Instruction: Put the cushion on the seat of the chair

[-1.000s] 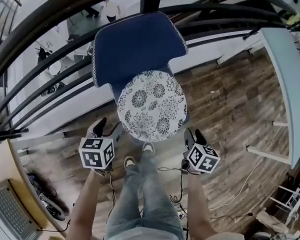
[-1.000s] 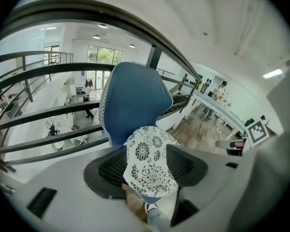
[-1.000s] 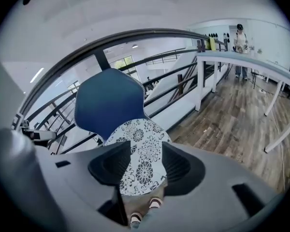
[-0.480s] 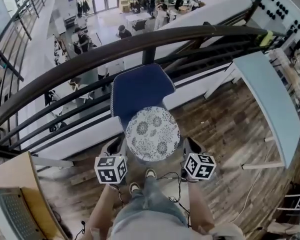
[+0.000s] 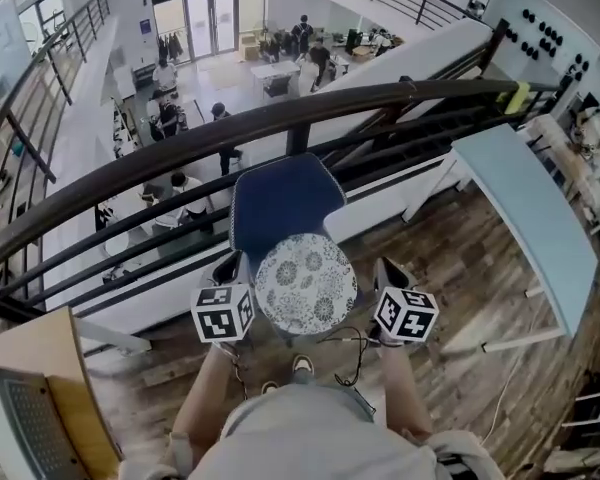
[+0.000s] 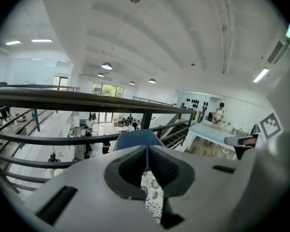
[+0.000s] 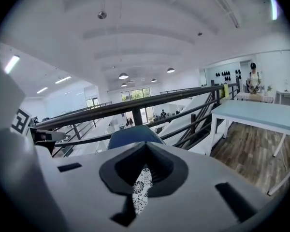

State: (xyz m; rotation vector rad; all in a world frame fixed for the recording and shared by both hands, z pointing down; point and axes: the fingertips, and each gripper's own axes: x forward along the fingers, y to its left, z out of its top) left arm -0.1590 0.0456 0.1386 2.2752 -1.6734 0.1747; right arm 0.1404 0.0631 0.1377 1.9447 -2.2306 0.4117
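Observation:
The round white cushion (image 5: pixel 305 283) with a dark flower print lies flat on the seat of the blue chair (image 5: pixel 280 203), which stands against the railing. My left gripper (image 5: pixel 230 266) hangs just left of the cushion and my right gripper (image 5: pixel 385 268) just right of it, both raised above the seat. In the left gripper view the left gripper (image 6: pixel 146 156) has its jaws pressed together with nothing between them. The cushion (image 6: pixel 152 195) and chair back (image 6: pixel 135 138) show beyond. The right gripper (image 7: pixel 146 151) is likewise shut and empty, with the cushion (image 7: pixel 141 187) beyond it.
A dark curved railing (image 5: pixel 280 113) runs behind the chair, with a lower floor and people beyond. A pale blue table (image 5: pixel 525 208) stands at the right on the wood floor. A desk with a laptop (image 5: pixel 30 408) is at the lower left. Cables (image 5: pixel 345 353) lie by my feet.
Both grippers have risen from low beside the cushion and their jaws have gone from open to shut. The head view has risen too. The cushion has stayed on the seat.

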